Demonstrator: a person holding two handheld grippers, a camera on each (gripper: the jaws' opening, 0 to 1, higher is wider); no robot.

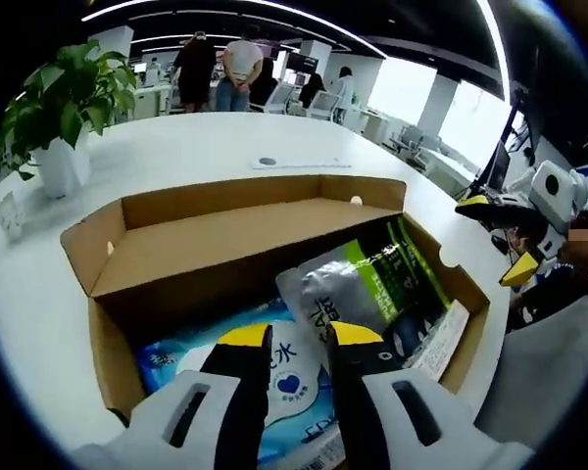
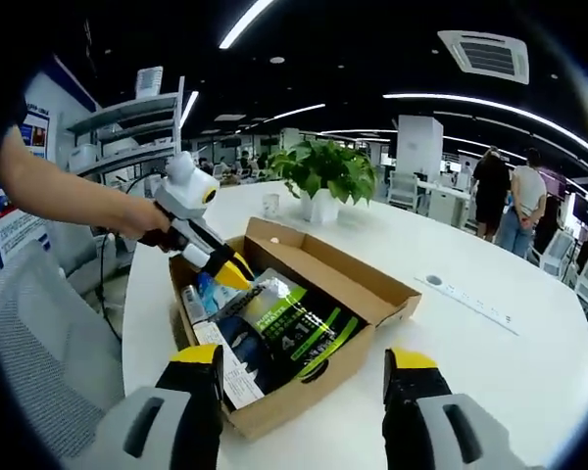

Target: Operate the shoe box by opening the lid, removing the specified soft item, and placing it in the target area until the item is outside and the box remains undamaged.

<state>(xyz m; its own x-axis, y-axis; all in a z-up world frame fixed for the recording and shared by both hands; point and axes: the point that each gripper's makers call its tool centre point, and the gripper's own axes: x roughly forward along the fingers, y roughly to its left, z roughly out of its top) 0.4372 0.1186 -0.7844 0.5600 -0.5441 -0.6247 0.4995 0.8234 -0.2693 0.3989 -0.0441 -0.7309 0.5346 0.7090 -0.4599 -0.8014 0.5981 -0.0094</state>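
Observation:
An open cardboard shoe box (image 1: pixel 106 352) lies on the white round table, its lid (image 1: pixel 225 240) folded back flat. Inside lie a blue and white soft packet (image 1: pixel 292 377) with a heart print, a grey and green bag (image 1: pixel 372 284) and a white paper (image 1: pixel 441 343). My left gripper (image 1: pixel 301 336) hovers low over the packets, jaws narrowed but apart, nothing pinched between them. From the right gripper view, the left gripper (image 2: pixel 230 272) dips into the box (image 2: pixel 304 387) above the grey and green bag (image 2: pixel 294 328). My right gripper (image 2: pixel 304 360) stands wide open in front of the box, empty; it also appears as the right gripper (image 1: pixel 497 237).
A potted plant (image 1: pixel 64 98) (image 2: pixel 323 171) stands on the table behind the box. A socket strip (image 2: pixel 465 294) lies to one side. A grey chair (image 2: pixel 39 362) stands beside the table edge. People stand at desks far behind.

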